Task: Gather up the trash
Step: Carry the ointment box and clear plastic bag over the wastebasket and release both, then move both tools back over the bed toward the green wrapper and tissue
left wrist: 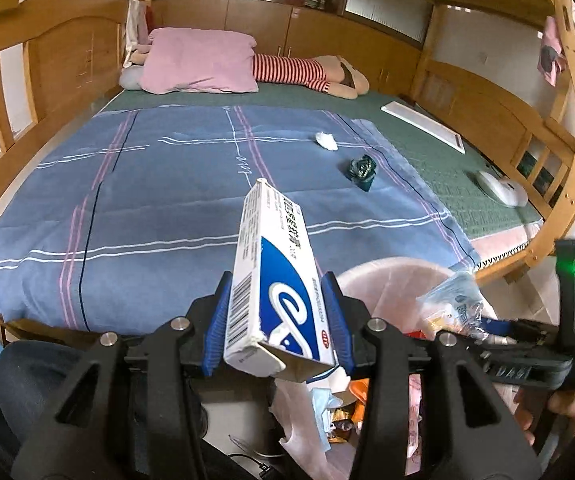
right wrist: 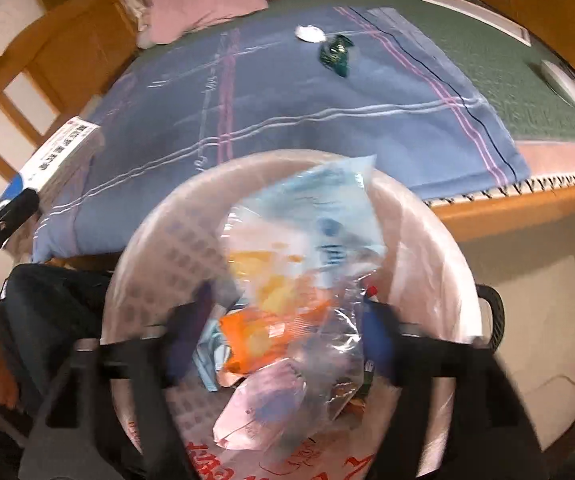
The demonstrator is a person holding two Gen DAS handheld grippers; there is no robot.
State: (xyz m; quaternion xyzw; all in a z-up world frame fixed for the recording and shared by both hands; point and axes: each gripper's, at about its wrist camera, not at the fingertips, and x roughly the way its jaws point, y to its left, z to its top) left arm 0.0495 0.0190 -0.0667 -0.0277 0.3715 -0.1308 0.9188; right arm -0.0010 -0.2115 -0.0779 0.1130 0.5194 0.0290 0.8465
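Below the foot of the bed (left wrist: 167, 200), a pink waste bin (right wrist: 155, 240) lined with a thin plastic bag stands on the floor, holding an orange wrapper (right wrist: 271, 336), a pink printed packet (right wrist: 255, 412), pale blue scraps and other crumpled litter. Directly over the bin, the right gripper (right wrist: 283, 340) stands with its blue pads spread wide; a clear plastic bag (right wrist: 315, 240) with blue print sits blurred between and ahead of them, and no pad visibly presses it. The left gripper (left wrist: 277, 320), beside the bin's rim, is clamped partway closed on a white and blue toothpaste box (left wrist: 271, 280), which juts up toward the bed. On the blue checked sheet beyond the bin, a crumpled white tissue (left wrist: 326, 140) and a dark green wrapper (left wrist: 361, 170) lie near each other. Only the left wrist view shows the box's barcode and torn flap; only the right wrist view looks into the bin.
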